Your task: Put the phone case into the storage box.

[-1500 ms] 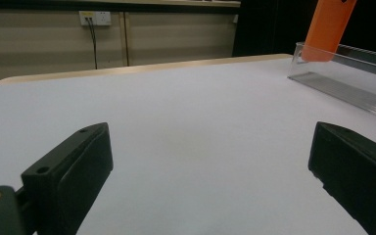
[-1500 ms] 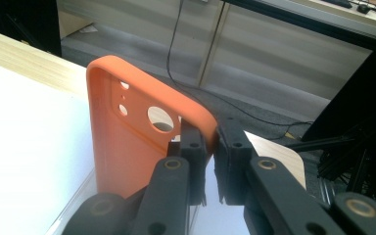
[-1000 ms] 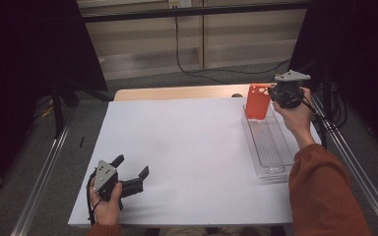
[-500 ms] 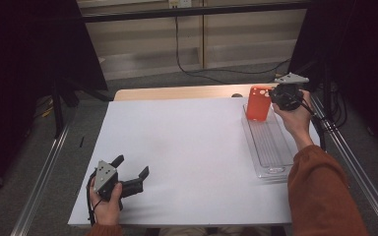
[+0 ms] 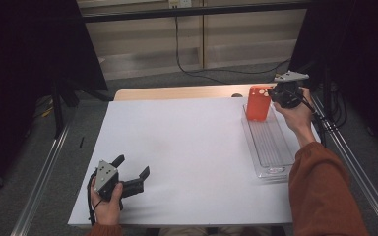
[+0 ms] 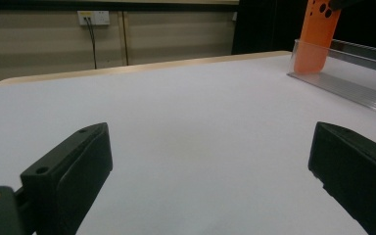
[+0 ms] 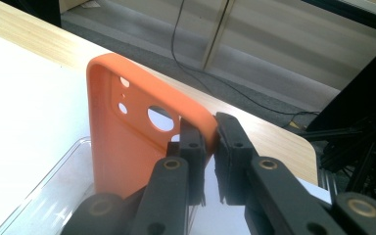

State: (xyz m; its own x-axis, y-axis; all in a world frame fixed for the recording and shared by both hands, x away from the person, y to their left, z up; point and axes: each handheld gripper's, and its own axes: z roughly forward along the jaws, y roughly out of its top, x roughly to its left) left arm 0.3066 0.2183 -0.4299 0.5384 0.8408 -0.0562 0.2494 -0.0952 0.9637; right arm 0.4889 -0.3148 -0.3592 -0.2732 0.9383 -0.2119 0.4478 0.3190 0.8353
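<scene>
An orange phone case [image 5: 258,103] stands upright at the far end of a clear plastic tray [image 5: 250,135], its lower edge inside the tray wall [image 6: 307,58]. My right gripper [image 5: 271,96] is shut on the case's top right edge. In the right gripper view both jaws pinch the case [image 7: 127,142] beside its camera cutouts, at my right gripper [image 7: 209,134]. My left gripper [image 5: 134,166] rests low on the white table top at the near left, open with nothing between its jaws. The left gripper view shows my left gripper [image 6: 210,161] over bare white surface.
The white sheet [image 5: 187,147] covers most of the table, with a wooden strip [image 5: 177,92] showing at its far edge. The long ribbed tray [image 7: 44,196] runs along the right side. Metal rails [image 5: 39,182] flank the table. A black cable [image 5: 187,54] trails on the floor beyond.
</scene>
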